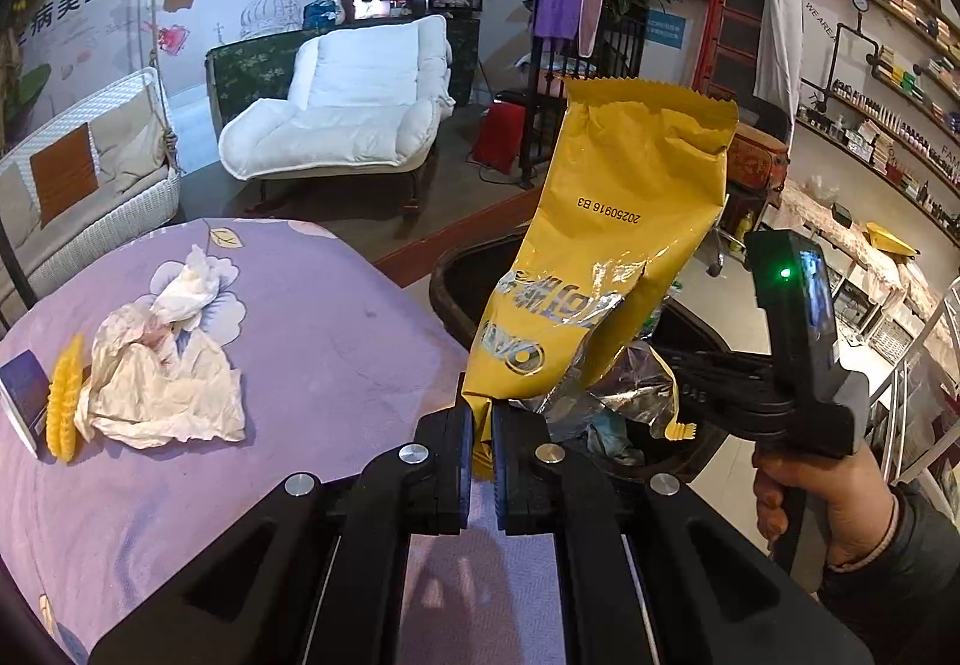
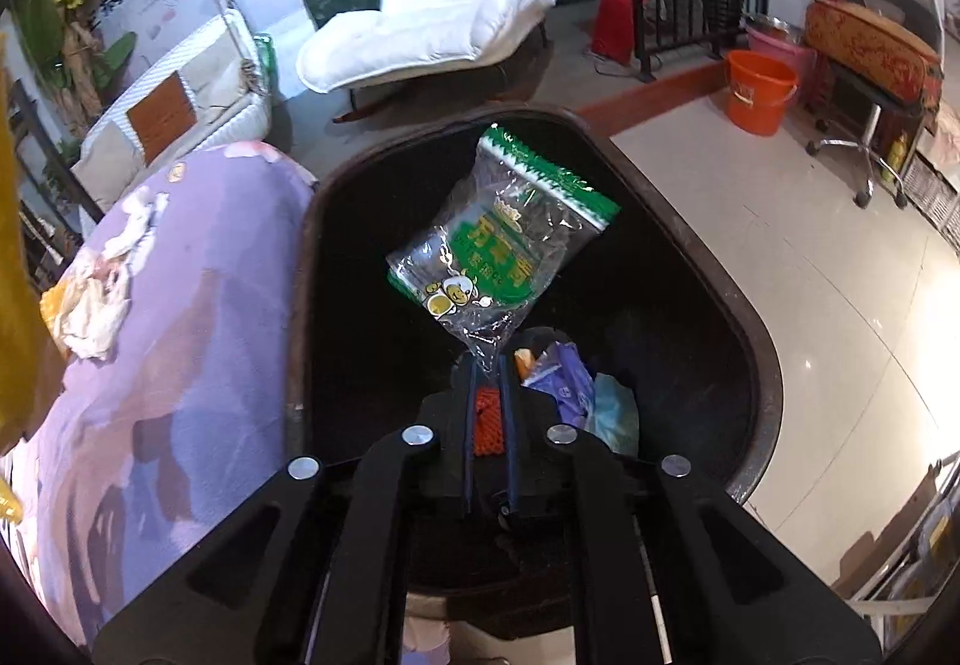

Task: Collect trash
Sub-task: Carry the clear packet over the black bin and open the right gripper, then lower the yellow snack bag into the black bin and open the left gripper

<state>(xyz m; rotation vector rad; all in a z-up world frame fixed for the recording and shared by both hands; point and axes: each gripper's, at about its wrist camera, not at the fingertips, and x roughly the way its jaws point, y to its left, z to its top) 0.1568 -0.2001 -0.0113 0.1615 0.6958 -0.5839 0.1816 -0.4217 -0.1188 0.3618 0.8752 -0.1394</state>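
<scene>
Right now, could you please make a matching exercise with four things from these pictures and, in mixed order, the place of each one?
Things:
1. shiny yellow foil snack bag
2. clear plastic bag with green print
3. crumpled white tissue paper
4. small blue plastic bag

Places:
A. lying on the purple flowered cloth
B. at the bottom inside the dark bin
C. clamped in the left gripper
D. between the right gripper's fingers, above the bin's opening

Pairs: 1-C, 2-D, 3-A, 4-B
</scene>
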